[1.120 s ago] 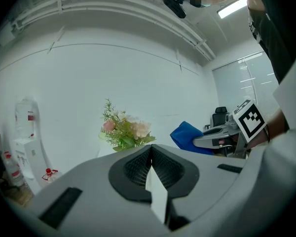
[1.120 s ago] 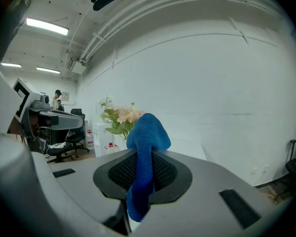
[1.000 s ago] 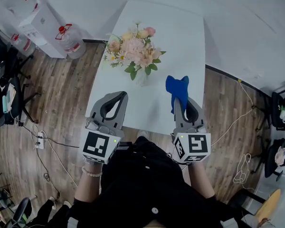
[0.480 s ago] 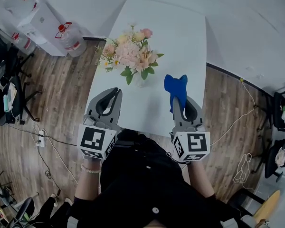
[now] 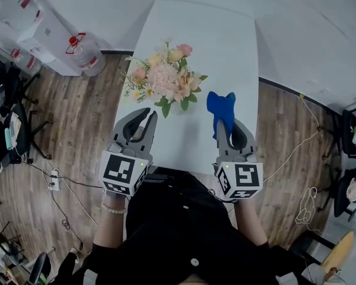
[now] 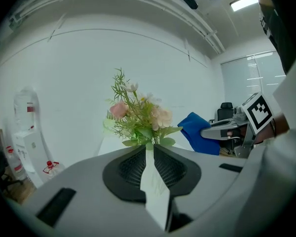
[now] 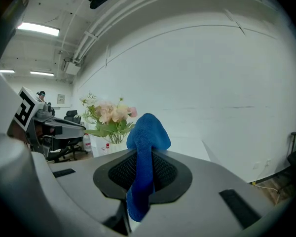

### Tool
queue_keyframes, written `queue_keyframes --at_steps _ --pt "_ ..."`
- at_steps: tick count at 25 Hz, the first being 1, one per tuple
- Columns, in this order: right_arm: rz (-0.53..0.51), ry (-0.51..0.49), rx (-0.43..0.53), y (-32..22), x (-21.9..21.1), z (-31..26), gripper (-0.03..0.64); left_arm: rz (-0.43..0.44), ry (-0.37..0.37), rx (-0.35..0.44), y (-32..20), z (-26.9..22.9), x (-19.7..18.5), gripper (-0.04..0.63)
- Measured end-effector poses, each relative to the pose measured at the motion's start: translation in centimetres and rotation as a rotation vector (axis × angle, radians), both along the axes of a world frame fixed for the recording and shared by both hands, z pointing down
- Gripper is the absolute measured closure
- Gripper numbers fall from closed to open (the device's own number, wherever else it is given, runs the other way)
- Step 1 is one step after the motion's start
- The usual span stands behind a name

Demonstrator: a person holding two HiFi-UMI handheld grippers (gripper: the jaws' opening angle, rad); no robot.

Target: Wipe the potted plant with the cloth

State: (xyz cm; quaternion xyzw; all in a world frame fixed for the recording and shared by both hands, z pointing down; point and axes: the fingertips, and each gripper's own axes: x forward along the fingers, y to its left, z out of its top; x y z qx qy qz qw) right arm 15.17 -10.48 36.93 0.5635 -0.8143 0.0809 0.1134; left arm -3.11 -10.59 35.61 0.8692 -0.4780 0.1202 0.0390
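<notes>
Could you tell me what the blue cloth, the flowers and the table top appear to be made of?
Blue cloth: soft, matte woven or microfibre fabric; fine texture shows and it droops.
Flowers: possibly artificial, fabric or plastic, petals look uniform; I cannot be sure.
Table top: smooth white laminate or painted board, no grain visible.
</notes>
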Motion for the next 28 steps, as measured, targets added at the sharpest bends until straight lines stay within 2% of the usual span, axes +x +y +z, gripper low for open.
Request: queue_keyframes --at_steps 10,19,28 --pt "0.035 0.029 -0.032 -1.4 -0.6 0.9 0.535 0.163 -0.025 -0.052 -0.7 2.2 0.8 0.386" --pt "0.039 0.027 -0.032 -1.5 -1.3 1.1 0.535 0.197 -0.03 -0.089 -2.2 4.9 2.6 0.32" --pt "0.048 0.061 -0.044 -1.5 -1.1 1.4 0.535 0.181 -0.006 -0.108 -4.2 6.6 4.3 0.311"
